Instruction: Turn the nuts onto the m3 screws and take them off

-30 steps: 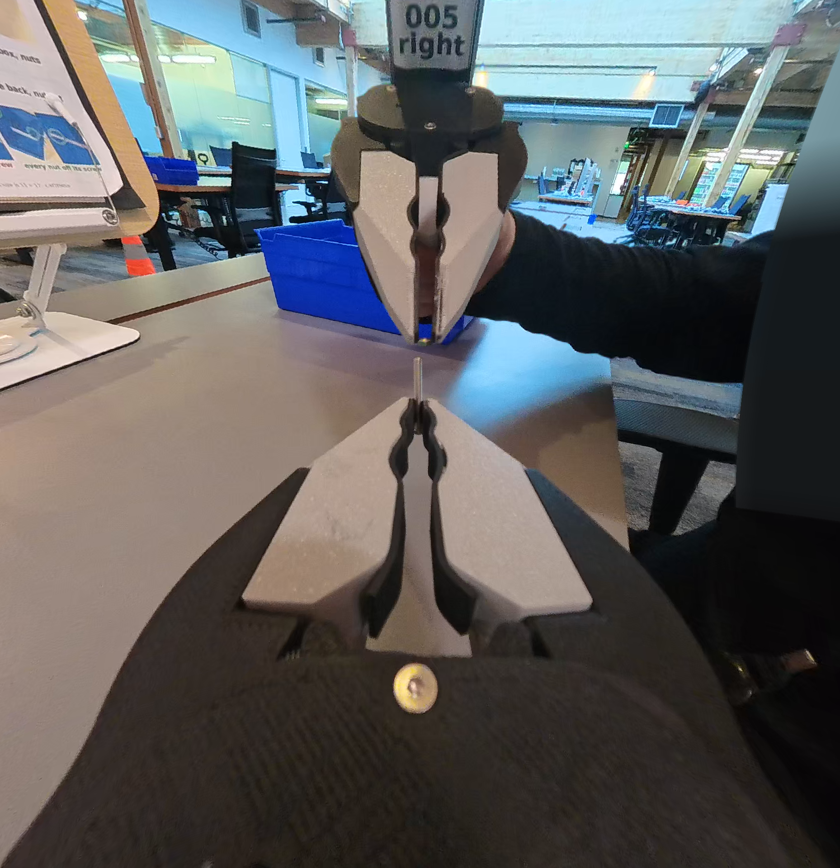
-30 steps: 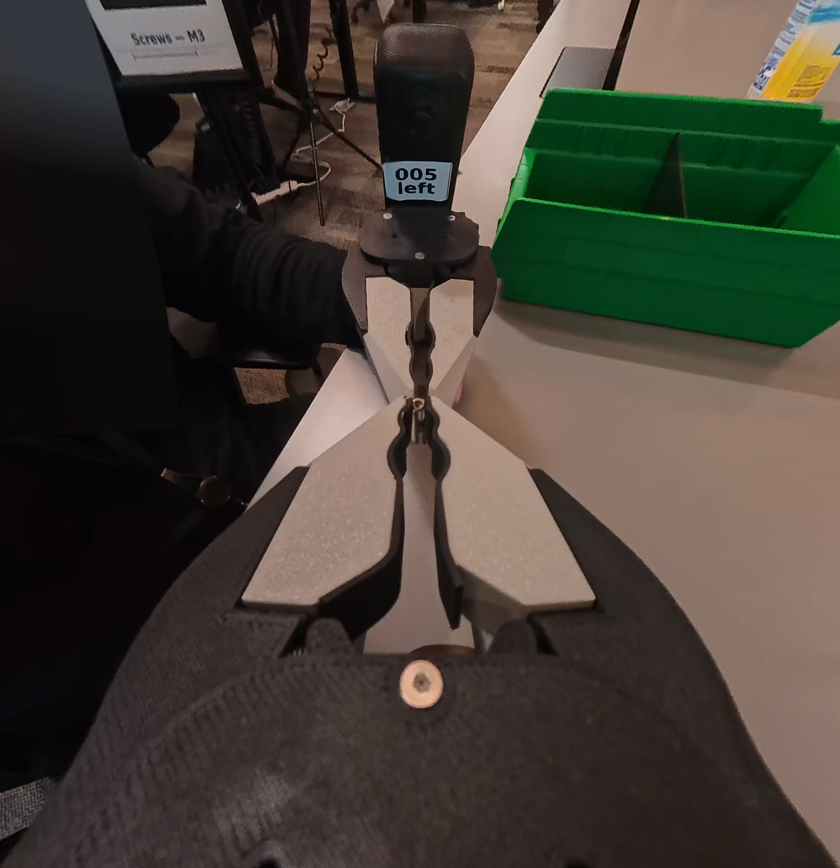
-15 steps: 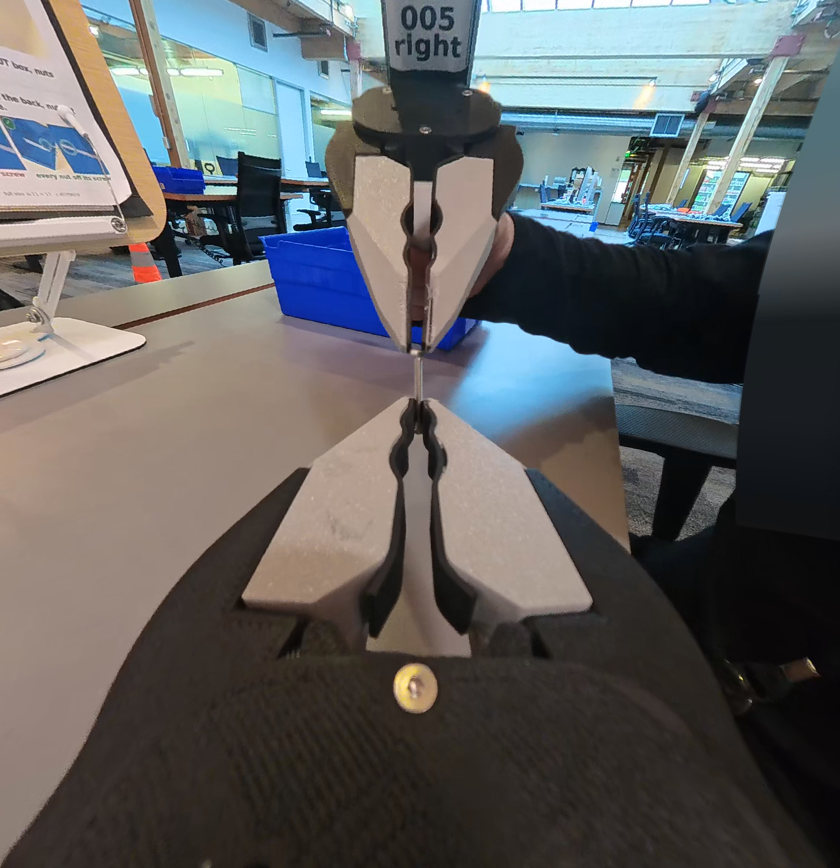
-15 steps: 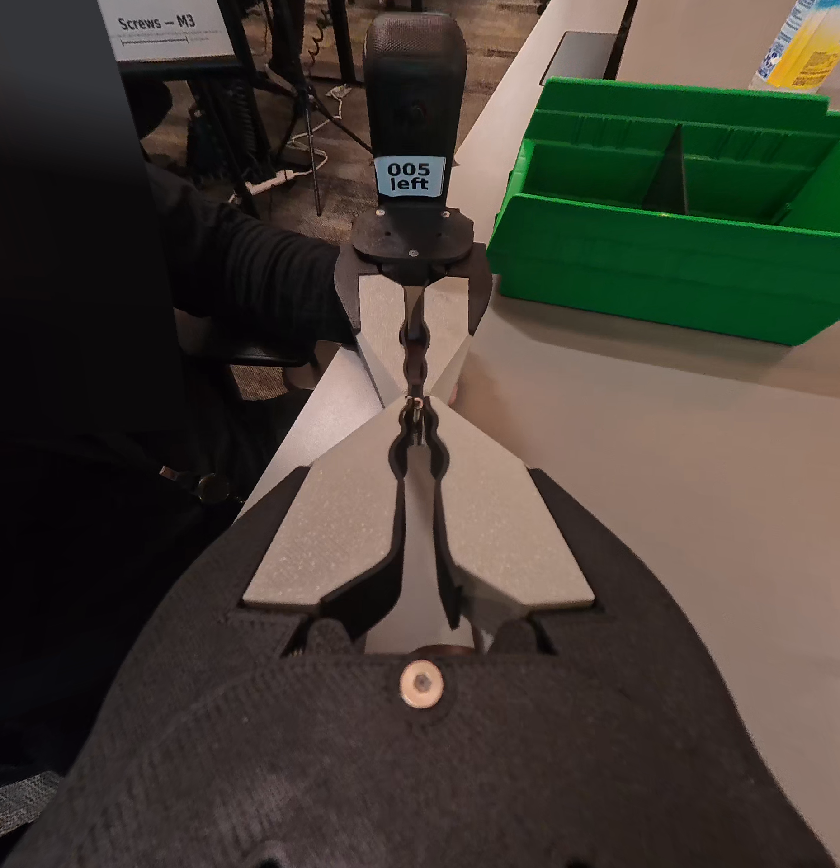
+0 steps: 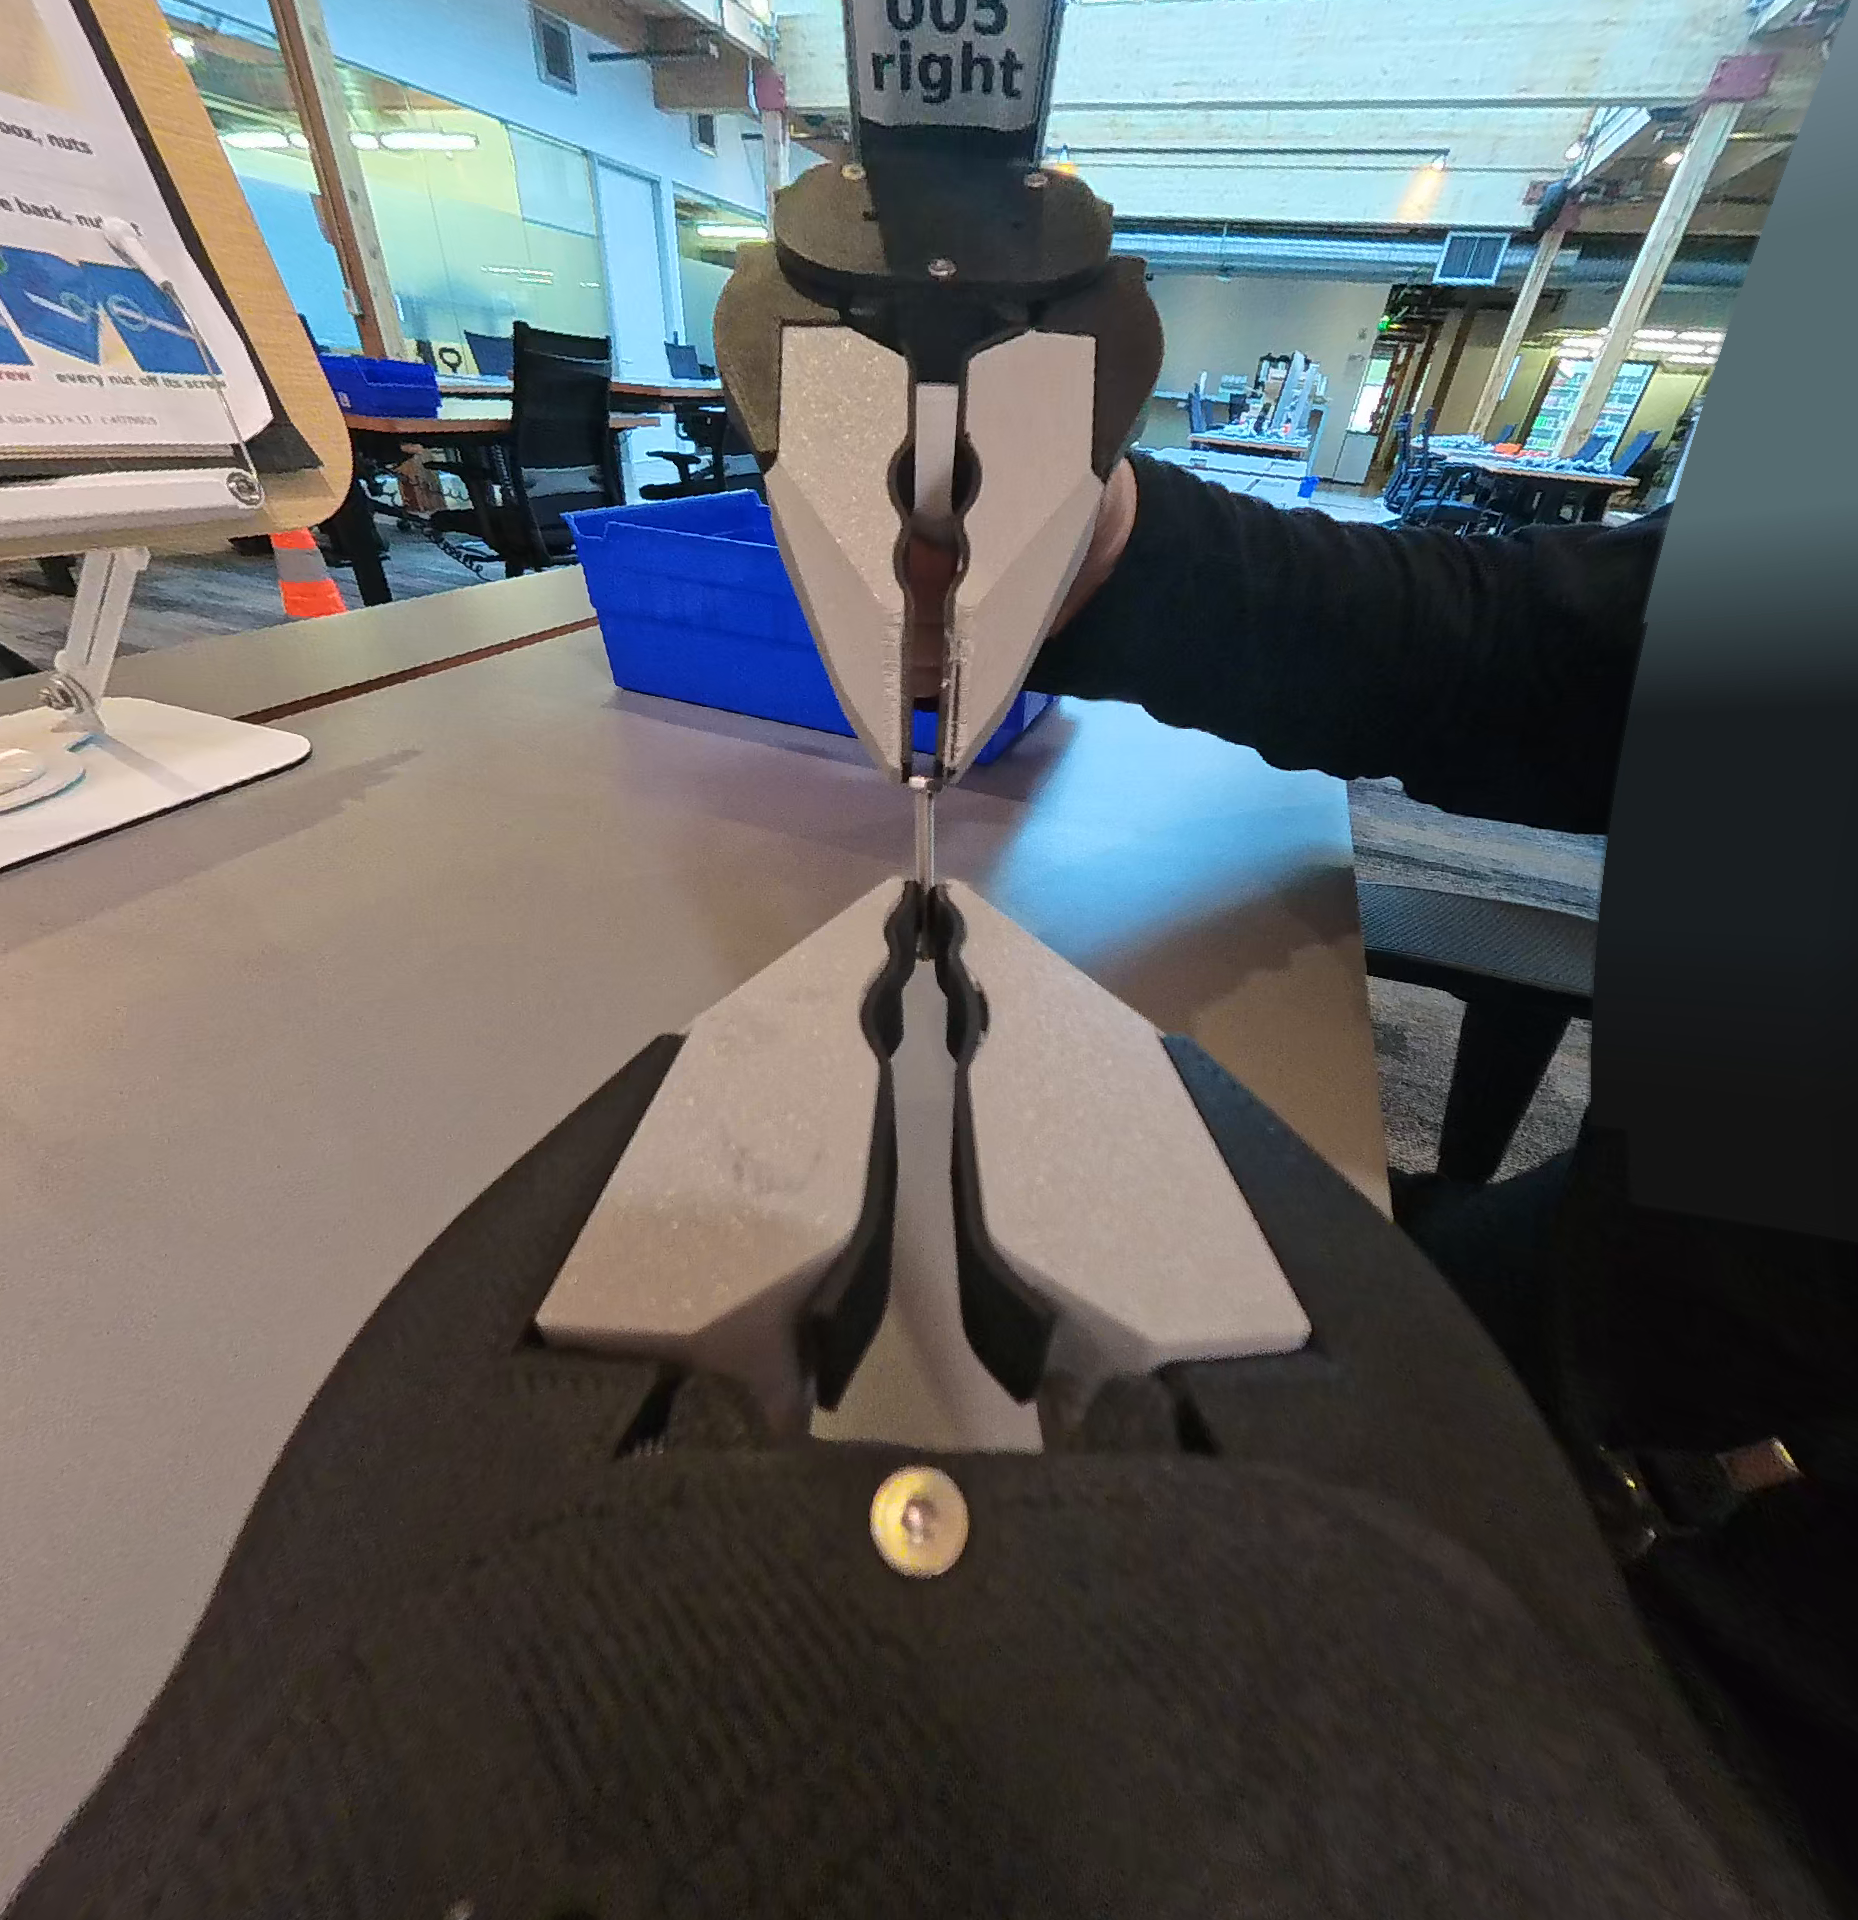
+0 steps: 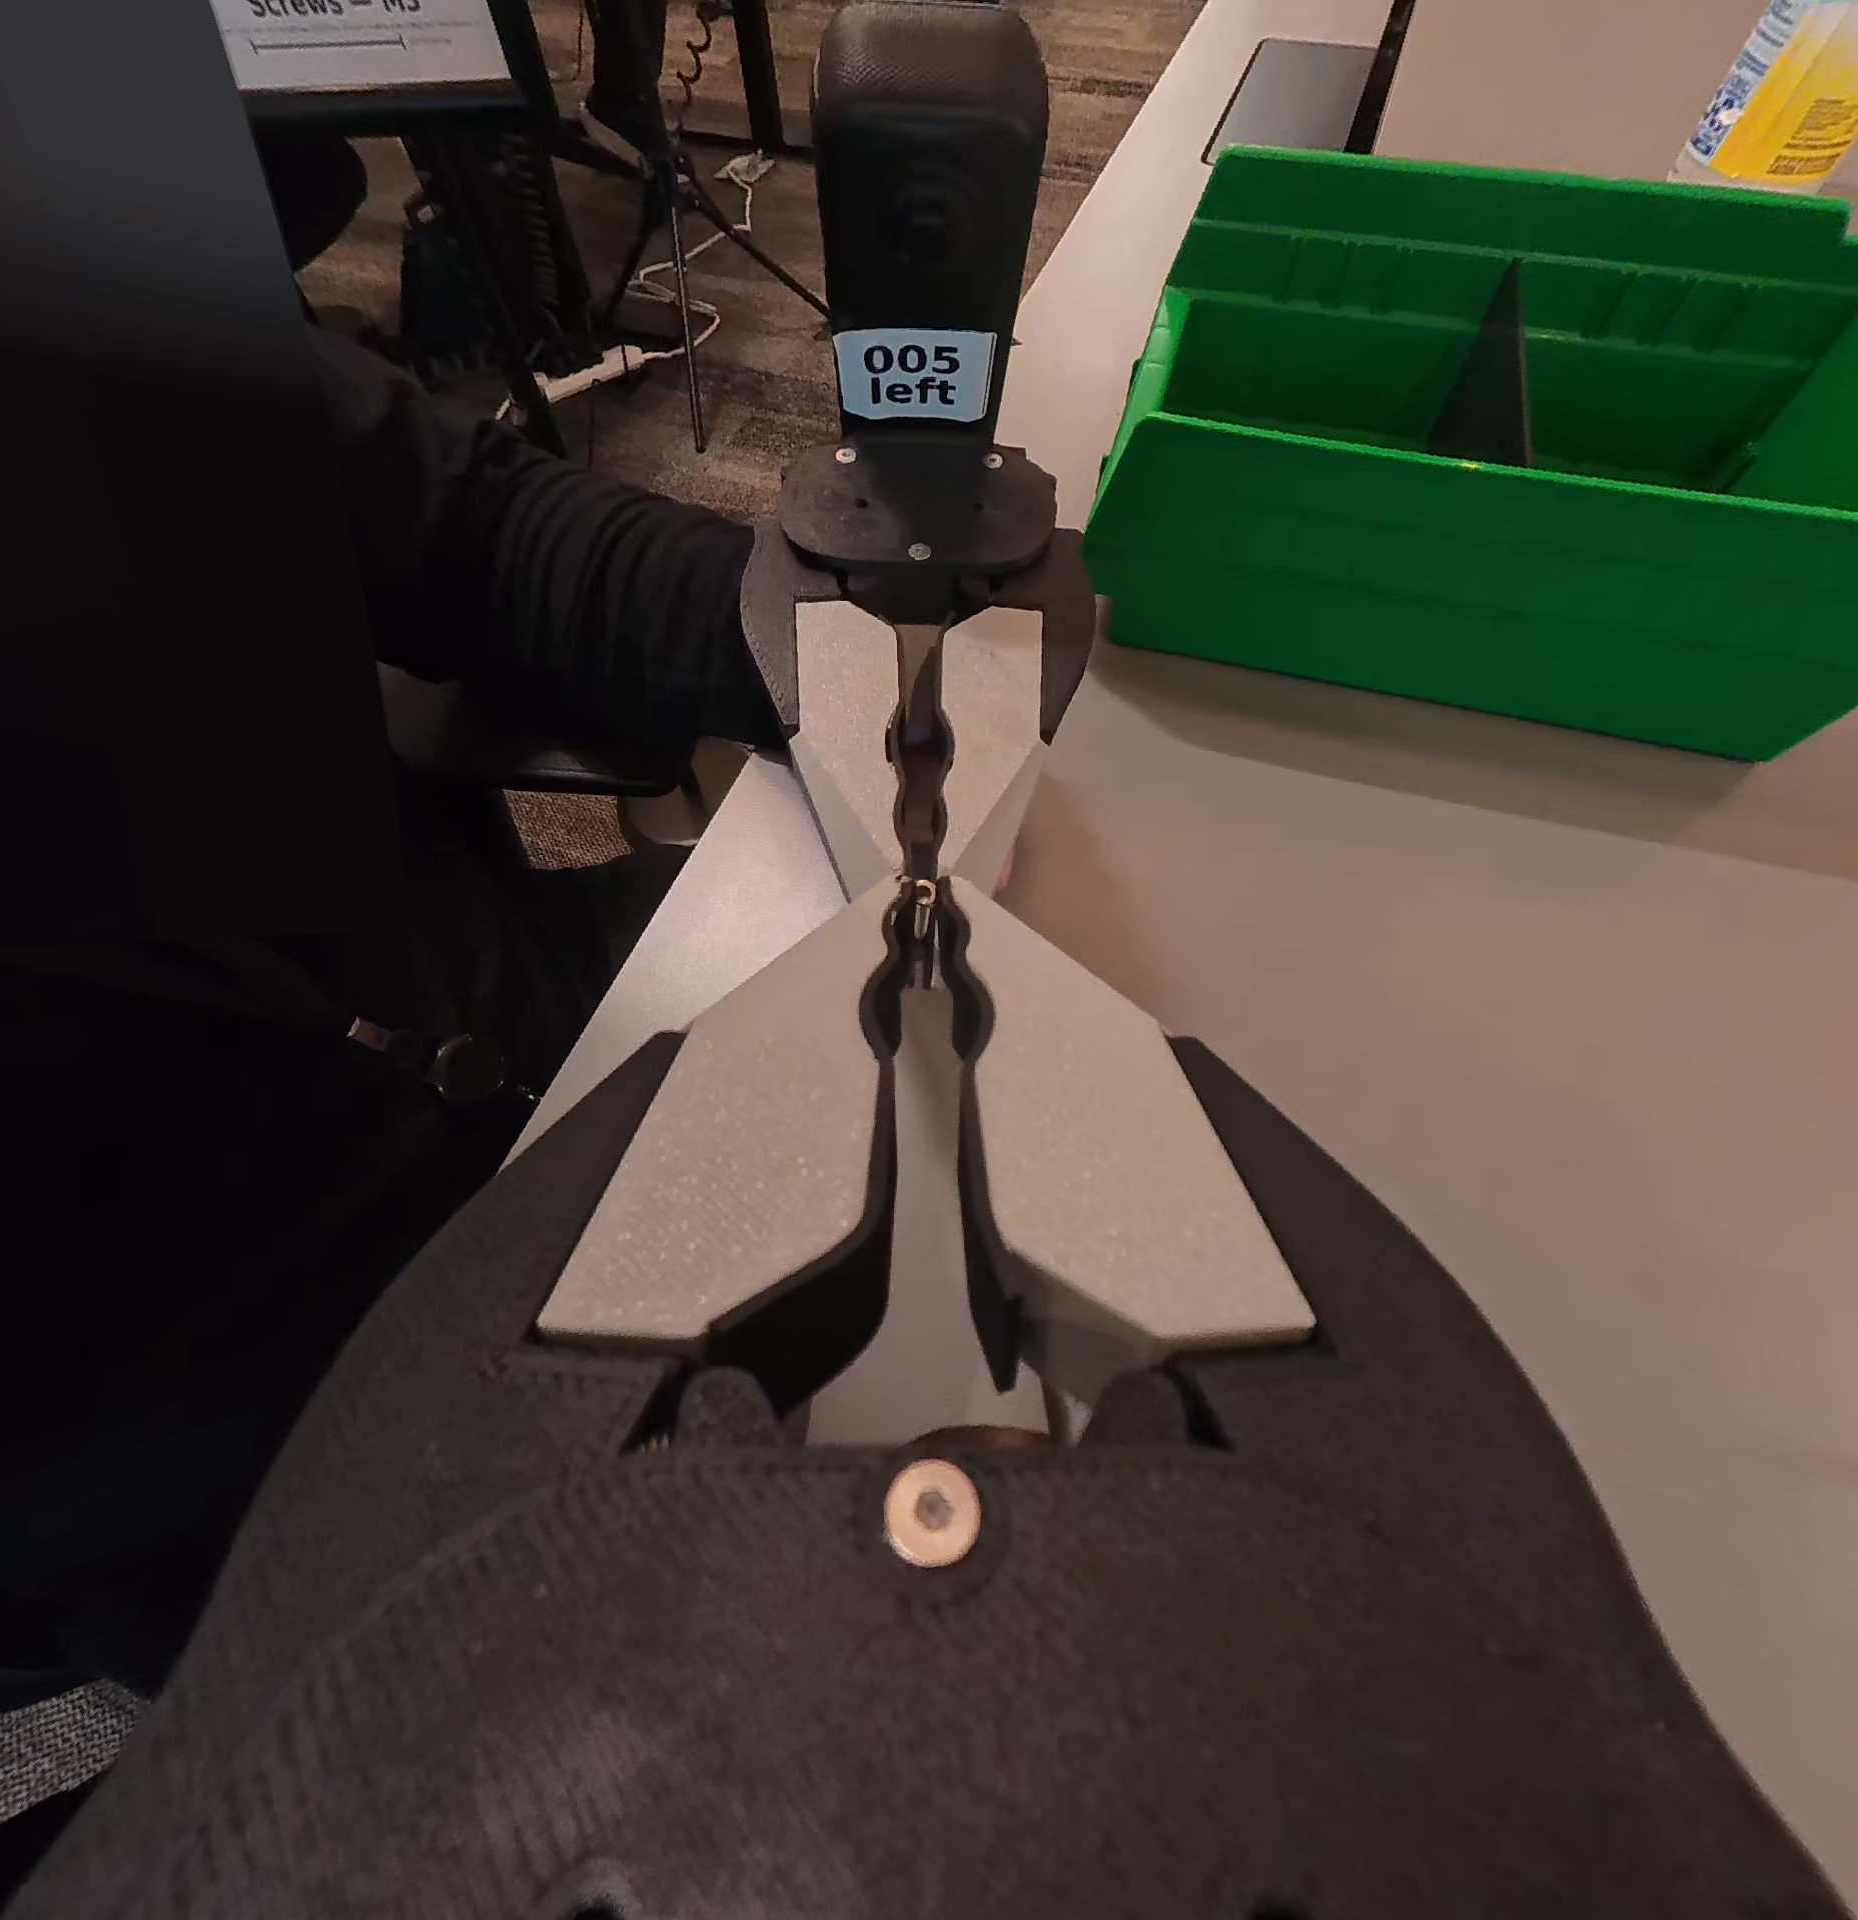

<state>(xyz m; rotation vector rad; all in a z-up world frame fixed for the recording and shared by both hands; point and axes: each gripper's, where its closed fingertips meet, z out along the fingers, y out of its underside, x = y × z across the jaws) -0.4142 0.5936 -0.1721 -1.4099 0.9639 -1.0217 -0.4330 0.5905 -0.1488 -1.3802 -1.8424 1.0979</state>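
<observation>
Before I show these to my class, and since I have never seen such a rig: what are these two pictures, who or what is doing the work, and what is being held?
There is no robot arm here. A person in dark sleeves holds a pair of hand-held tongs in each hand, and each pair carries a camera looking forward along its two grey fingers.

The left wrist view shows the left tongs up close, shut on a thin metal screw that sticks out ahead. Facing them are the right tongs, whose tips meet the screw's far end.

The right wrist view shows the same meeting from the other side: the right tongs pinch a small metal part, probably the nut, at the screw's end.

On the grey table stand a green bin and a blue bin. A paper on a stand is at the left.
</observation>
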